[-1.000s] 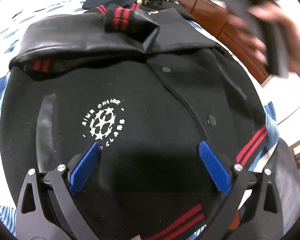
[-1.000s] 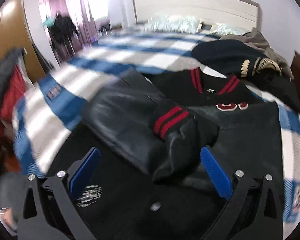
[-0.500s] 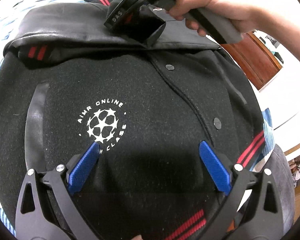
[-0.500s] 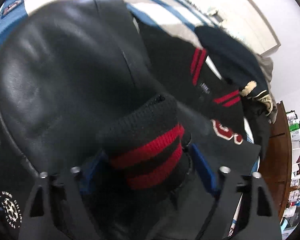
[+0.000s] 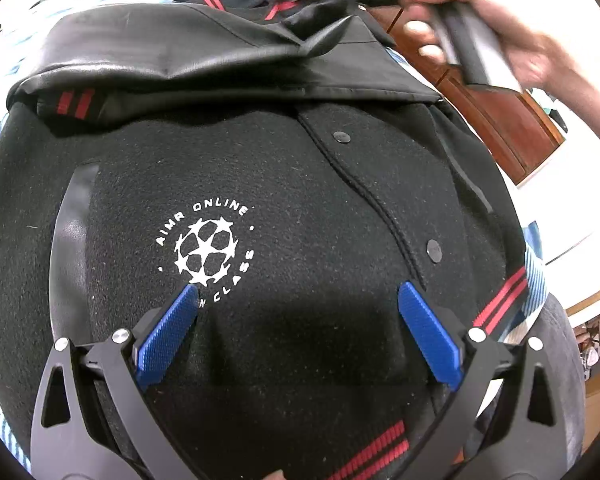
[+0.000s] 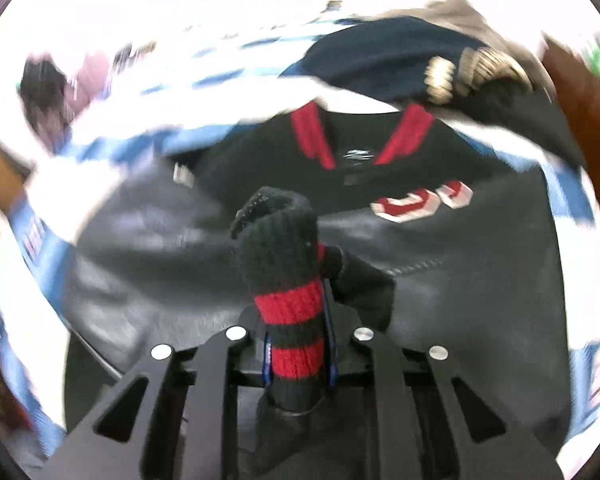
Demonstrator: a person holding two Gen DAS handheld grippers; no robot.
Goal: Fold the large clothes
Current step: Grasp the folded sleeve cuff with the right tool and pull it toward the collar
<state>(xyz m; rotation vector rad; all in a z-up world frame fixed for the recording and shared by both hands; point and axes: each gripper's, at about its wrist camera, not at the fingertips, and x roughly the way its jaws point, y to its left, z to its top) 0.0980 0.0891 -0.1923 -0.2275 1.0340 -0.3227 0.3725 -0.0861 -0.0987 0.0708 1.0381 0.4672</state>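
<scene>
And the right claw (image 6: 298,354) has just been closing, and its jaws are now pinched tight on the knitted sleeve cuff (image 6: 288,292), black with red bands, which stands up between them in the right wrist view. That picture is smeared with blur all round, so the edges are hard to read.

The varsity jacket (image 5: 284,208) lies spread on the bed, front up, black wool body with a white star-ball logo (image 5: 206,250) and round snap buttons (image 5: 434,250) running down the placket. Its leather sleeve (image 5: 188,52) is folded across the far part of the body. Red stripes mark the hem at the near right.

Over on the left wrist view, the left claw (image 5: 298,332) hangs wide open just above the jacket's near half, blue pads (image 5: 164,340) well apart, nothing between them but cloth below. At the far right, a hand (image 5: 488,28) grips the other tool's handle, blurred.

Beyond the jacket's red-striped collar (image 6: 360,136) sits a dark navy garment (image 6: 384,52) in a heap, on a blue and white checked bedspread (image 6: 112,132). Brown wooden furniture (image 5: 500,120) shows to the right of the bed.
</scene>
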